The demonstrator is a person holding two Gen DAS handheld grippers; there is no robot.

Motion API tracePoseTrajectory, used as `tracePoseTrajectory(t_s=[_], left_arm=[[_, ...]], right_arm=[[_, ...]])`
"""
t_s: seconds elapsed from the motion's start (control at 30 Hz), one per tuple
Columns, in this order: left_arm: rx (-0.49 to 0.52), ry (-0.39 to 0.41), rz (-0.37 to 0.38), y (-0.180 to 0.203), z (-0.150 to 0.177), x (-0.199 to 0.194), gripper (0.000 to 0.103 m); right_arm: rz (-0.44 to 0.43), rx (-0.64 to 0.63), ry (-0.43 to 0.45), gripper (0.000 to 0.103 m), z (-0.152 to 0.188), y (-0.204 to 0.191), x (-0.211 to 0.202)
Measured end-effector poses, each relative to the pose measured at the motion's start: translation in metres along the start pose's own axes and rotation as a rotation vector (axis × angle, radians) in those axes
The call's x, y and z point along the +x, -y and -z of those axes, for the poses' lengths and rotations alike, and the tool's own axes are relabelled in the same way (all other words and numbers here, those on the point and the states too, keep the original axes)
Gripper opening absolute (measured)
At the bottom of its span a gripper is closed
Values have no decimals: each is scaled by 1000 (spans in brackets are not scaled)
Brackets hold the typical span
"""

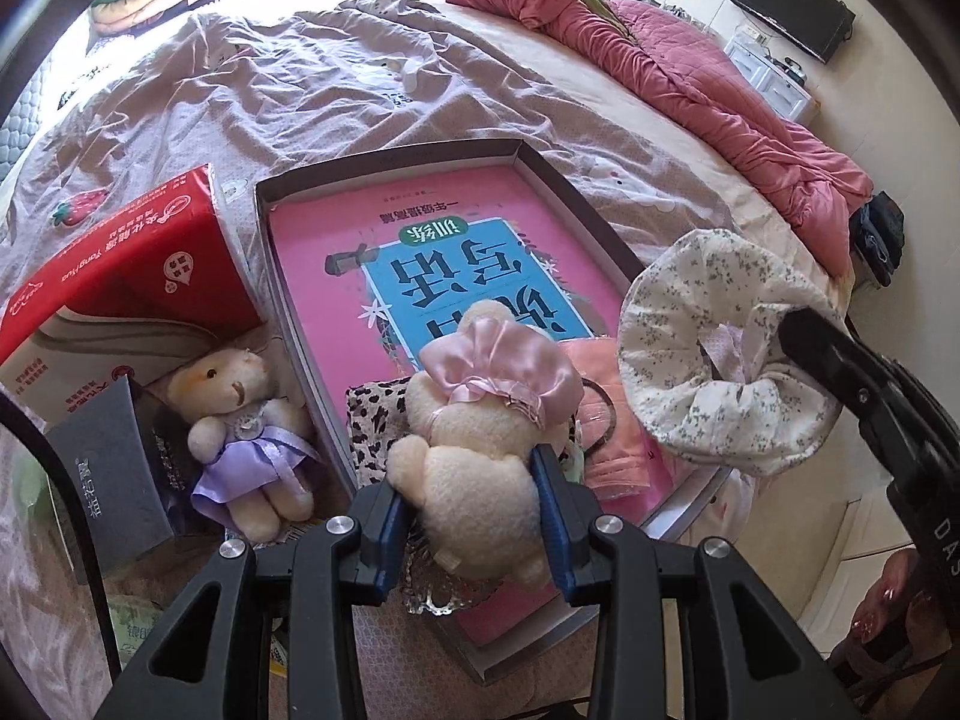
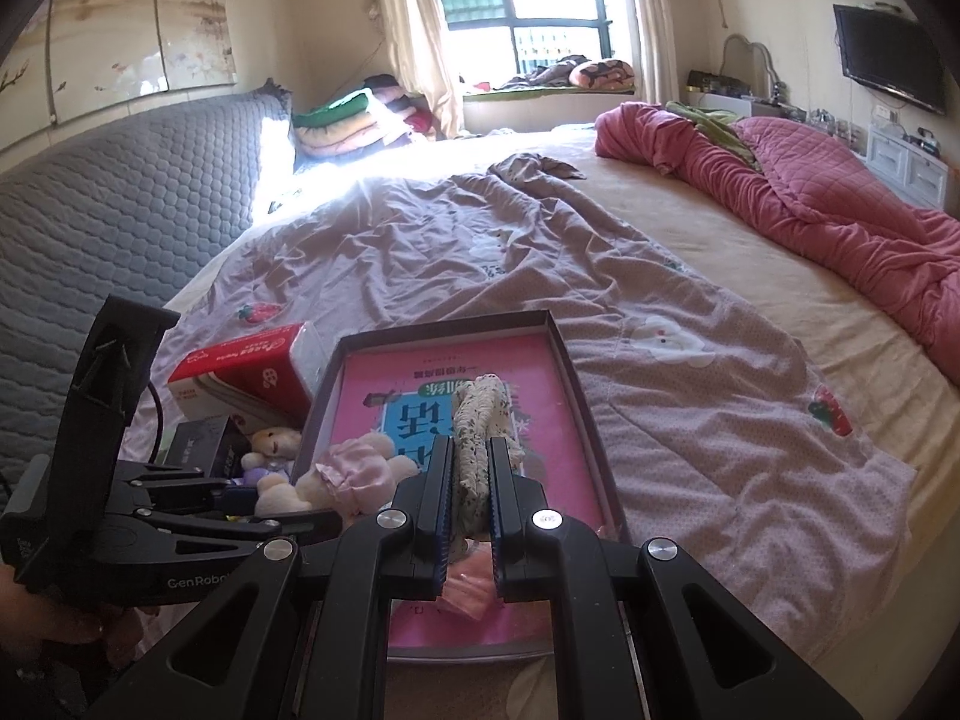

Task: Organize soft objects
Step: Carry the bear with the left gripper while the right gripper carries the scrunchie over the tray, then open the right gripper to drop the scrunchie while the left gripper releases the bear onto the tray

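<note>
Left tongs (image 1: 474,480) clamped on cream plush bear in pink satin dress (image 1: 480,420); right tongs (image 2: 471,498) clamped on white floral fabric scrunchie (image 2: 480,438), both above shallow grey cardboard tray (image 1: 576,180).

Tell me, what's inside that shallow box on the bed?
Inside the box lie a pink book, a leopard-print cloth and a pink fabric piece. The held bear and scrunchie cover the rest.

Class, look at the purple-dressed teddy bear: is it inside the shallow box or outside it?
Outside. The purple-dressed bear lies beside the box's left wall, against the red tissue pack.
</note>
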State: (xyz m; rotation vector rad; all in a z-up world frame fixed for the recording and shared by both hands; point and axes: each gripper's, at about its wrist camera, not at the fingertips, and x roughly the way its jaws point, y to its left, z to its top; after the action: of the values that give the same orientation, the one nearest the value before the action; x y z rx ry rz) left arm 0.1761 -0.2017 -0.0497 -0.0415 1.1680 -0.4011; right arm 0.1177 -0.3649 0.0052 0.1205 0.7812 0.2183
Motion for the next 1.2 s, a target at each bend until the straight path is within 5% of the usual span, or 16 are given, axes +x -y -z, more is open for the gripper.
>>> tracePoseTrajectory(t_s=[0.37, 0.83, 1.2], left_arm=[[-21, 4, 10, -7, 1, 2, 39], [-32, 9, 34, -7, 3, 0, 39], [-40, 16, 40, -8, 3, -4, 39]], right_arm=[[-39, 83, -69, 11, 24, 8, 29], [85, 77, -128, 14, 35, 19, 39], [99, 74, -144, 27, 35, 17, 42]])
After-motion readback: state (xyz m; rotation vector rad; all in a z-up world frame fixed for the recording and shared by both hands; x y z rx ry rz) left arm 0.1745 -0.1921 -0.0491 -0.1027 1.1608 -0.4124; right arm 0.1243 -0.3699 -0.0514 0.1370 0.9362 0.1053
